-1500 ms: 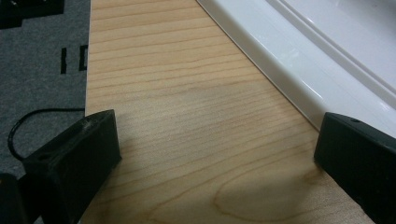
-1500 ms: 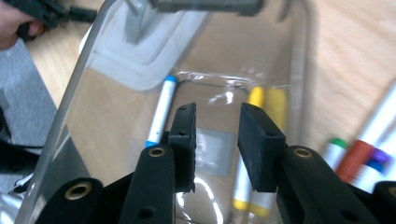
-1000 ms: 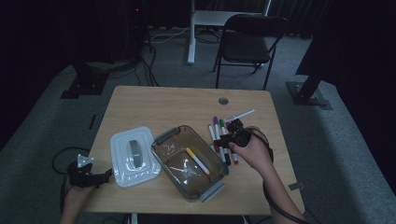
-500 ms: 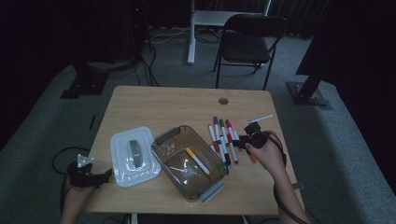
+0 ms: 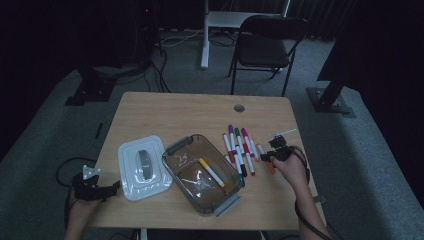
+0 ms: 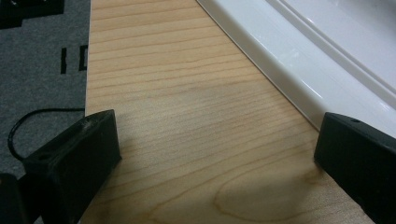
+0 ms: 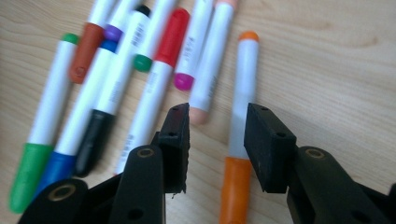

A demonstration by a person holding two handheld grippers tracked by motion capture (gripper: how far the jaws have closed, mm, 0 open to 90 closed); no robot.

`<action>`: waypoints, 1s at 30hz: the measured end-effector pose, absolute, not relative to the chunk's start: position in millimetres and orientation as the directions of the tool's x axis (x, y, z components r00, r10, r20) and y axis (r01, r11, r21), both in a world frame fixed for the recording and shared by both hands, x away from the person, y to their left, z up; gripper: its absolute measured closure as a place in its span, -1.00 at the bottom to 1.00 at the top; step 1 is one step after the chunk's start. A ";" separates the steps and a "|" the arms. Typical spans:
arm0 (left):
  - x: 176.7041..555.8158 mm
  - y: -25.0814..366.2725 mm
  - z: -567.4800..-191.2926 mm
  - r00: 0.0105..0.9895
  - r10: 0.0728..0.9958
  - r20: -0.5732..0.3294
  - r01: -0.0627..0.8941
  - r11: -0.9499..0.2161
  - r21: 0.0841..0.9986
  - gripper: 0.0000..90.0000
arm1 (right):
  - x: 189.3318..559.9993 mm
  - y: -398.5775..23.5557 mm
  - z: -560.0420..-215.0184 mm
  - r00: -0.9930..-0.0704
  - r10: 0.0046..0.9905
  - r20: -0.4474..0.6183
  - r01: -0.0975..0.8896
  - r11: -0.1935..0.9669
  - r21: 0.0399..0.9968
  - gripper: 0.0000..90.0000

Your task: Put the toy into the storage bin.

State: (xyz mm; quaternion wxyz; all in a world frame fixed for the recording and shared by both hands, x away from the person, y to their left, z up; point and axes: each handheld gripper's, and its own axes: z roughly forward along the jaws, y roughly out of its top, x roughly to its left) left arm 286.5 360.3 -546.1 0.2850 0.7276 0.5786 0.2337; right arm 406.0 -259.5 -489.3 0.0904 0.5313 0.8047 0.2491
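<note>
Between the right gripper's [image 7: 217, 140] two black jaws lies the orange marker [image 7: 242, 116], flat on the wooden table [image 5: 165, 112]; the jaws have just been closing, they straddle the barrel with a gap showing on either side, and the pads do not press on it. That marker has a white barrel, a long orange cap at the end nearest the gripper and a small orange plug at the far end. It is the outermost of a loose row of markers [image 7: 116, 79] toward the table's right side, and just beside it lies one with a pale peach cap, then others capped in red, magenta, green, black, blue, purple and brown, most of them white-bodied and roughly parallel. In the high view the right gripper [image 5: 274, 154] sits low over this row, and to the left of the row stands a clear brown-tinted box [image 5: 172, 165] with grey clasps at two ends, holding a yellow marker [image 5: 212, 172]. Left of the box lies its white lid [image 5: 127, 187], flat on the table. Near the table's front left corner the left gripper [image 6: 217, 154] rests with its jaws spread wide over bare wood, one jaw just beside the lid's edge, nothing between them.
</note>
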 end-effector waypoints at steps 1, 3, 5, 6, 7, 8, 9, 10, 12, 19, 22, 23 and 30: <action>286.5 360.3 -546.1 0.221 0.975 0.010 0.709 -0.168 0.685 -0.98 | 409.0 -262.0 -495.6 -0.408 0.905 0.122 0.822 0.305 0.482 0.40; 286.5 360.3 -546.1 0.221 0.975 0.010 0.709 -0.168 0.685 -0.98 | 411.8 -264.0 -500.8 -0.401 0.908 0.119 0.829 0.304 0.469 0.44; 286.5 360.3 -546.1 0.221 0.975 0.010 0.709 -0.168 0.685 -0.98 | 414.1 -265.3 -505.1 -0.394 0.911 0.121 0.839 0.303 0.452 0.47; 286.5 360.3 -546.1 0.221 0.975 0.010 0.709 -0.168 0.685 -0.98 | 414.1 -265.3 -505.1 -0.394 0.911 0.121 0.839 0.303 0.452 0.47; 286.5 360.3 -546.1 0.221 0.975 0.010 0.708 -0.168 0.686 -0.98 | 415.8 -266.1 -508.5 -0.385 0.915 0.119 0.848 0.300 0.436 0.53; 286.5 360.3 -546.1 0.221 0.975 0.010 0.709 -0.168 0.685 -0.98 | 415.8 -266.1 -508.5 -0.385 0.915 0.119 0.848 0.300 0.436 0.53; 286.5 360.3 -546.1 0.221 0.975 0.010 0.708 -0.168 0.685 -0.98 | 416.3 -266.7 -510.0 -0.377 0.918 0.123 0.856 0.295 0.423 0.53; 286.5 360.4 -546.1 0.221 0.975 0.011 0.709 -0.168 0.685 -0.98 | 416.6 -267.3 -511.3 -0.371 0.921 0.118 0.860 0.293 0.417 0.56; 286.5 360.3 -546.1 0.221 0.975 0.010 0.709 -0.168 0.685 -0.98 | 416.7 -268.3 -513.3 -0.352 0.928 0.124 0.870 0.275 0.409 0.62; 286.5 360.4 -546.1 0.221 0.975 0.011 0.709 -0.168 0.685 -0.98 | 417.0 -269.5 -511.5 -0.285 0.950 0.124 0.895 0.218 0.388 0.70; 286.5 360.3 -546.1 0.221 0.975 0.010 0.709 -0.168 0.685 -0.98 | 413.3 -272.9 -496.8 -0.261 0.950 0.170 0.886 0.166 0.433 0.70; 286.5 360.3 -546.1 0.221 0.975 0.010 0.708 -0.168 0.686 -0.98 | 413.3 -272.9 -496.8 -0.261 0.950 0.170 0.886 0.166 0.433 0.70; 286.5 360.3 -546.1 0.221 0.975 0.010 0.709 -0.168 0.685 -0.98 | 398.8 -261.9 -451.0 -0.319 0.918 0.234 0.848 0.166 0.504 0.70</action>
